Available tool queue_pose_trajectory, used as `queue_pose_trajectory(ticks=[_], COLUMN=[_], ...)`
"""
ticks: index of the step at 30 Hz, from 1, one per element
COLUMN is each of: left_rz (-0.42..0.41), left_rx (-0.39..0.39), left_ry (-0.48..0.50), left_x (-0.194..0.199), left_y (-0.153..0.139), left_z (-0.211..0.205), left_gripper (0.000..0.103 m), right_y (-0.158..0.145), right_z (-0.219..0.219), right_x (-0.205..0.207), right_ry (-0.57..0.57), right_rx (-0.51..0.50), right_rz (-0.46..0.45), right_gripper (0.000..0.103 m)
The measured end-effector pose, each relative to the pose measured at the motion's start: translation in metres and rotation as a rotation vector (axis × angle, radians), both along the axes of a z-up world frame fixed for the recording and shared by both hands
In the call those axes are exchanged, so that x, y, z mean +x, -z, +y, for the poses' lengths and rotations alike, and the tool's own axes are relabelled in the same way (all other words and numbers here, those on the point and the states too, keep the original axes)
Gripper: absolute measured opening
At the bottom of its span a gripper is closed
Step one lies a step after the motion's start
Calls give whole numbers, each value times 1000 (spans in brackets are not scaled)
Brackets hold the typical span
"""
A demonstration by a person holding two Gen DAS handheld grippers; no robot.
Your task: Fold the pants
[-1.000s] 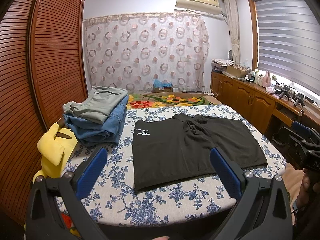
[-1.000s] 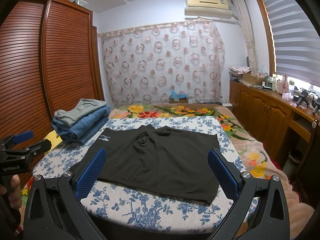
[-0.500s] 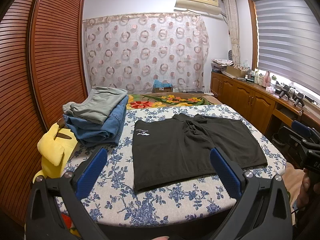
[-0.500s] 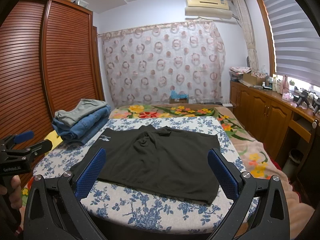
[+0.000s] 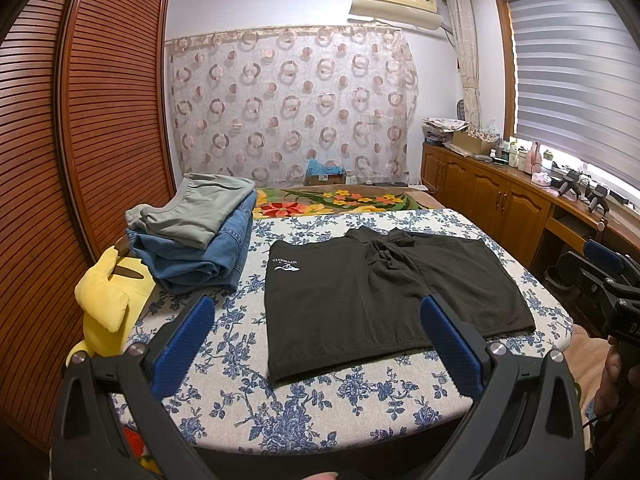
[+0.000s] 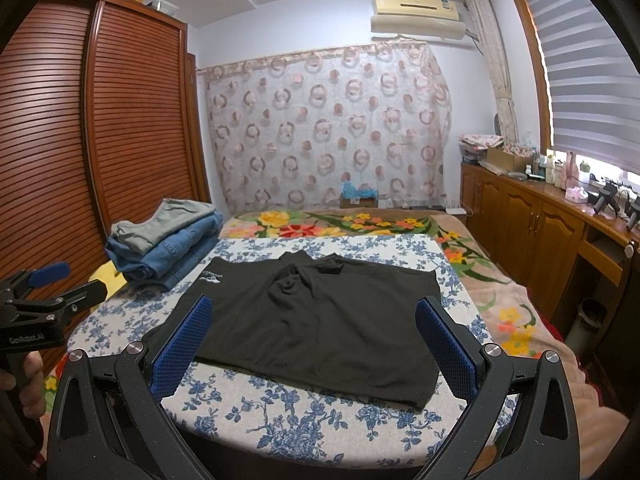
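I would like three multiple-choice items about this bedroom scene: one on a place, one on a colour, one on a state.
1. Where is the stack of folded clothes?
A. Left of the black shorts
B. On the shorts
C. On the wooden cabinet

2. What colour is the top garment of the stack?
A. Blue
B. Grey-green
C. Yellow

3. How are the left gripper and right gripper?
A. Both shut on cloth
B. One holds the shorts
C. Both open, holding nothing

Answers: 1 A, the stack lies on the floral sheet beside the shorts. 2 B, grey-green cloth lies over the denim. 3 C, the fingers stand wide apart.
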State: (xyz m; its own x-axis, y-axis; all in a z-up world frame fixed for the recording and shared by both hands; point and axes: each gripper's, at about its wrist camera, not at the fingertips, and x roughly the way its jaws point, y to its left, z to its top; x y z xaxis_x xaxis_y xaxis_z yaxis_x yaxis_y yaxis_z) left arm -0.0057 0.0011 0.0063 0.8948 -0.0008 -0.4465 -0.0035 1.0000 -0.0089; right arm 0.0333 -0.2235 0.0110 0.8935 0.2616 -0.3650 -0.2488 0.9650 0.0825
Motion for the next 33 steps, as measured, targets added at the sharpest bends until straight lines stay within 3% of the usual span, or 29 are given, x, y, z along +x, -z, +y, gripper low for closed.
queue_pose_trajectory(ticks=[21, 33], left_rz=[2, 80], left_rx=[0, -8], left_ry=[1, 1], left_x=[0, 16], left_y=[0, 23], left_z=[0, 4], left_gripper=[103, 103], right_y=[2, 11], right_z=[-1, 0], right_x=[1, 13], right_ry=[-1, -5], right_rx=[0, -11], right_rz=[0, 68], right_gripper=[103, 103])
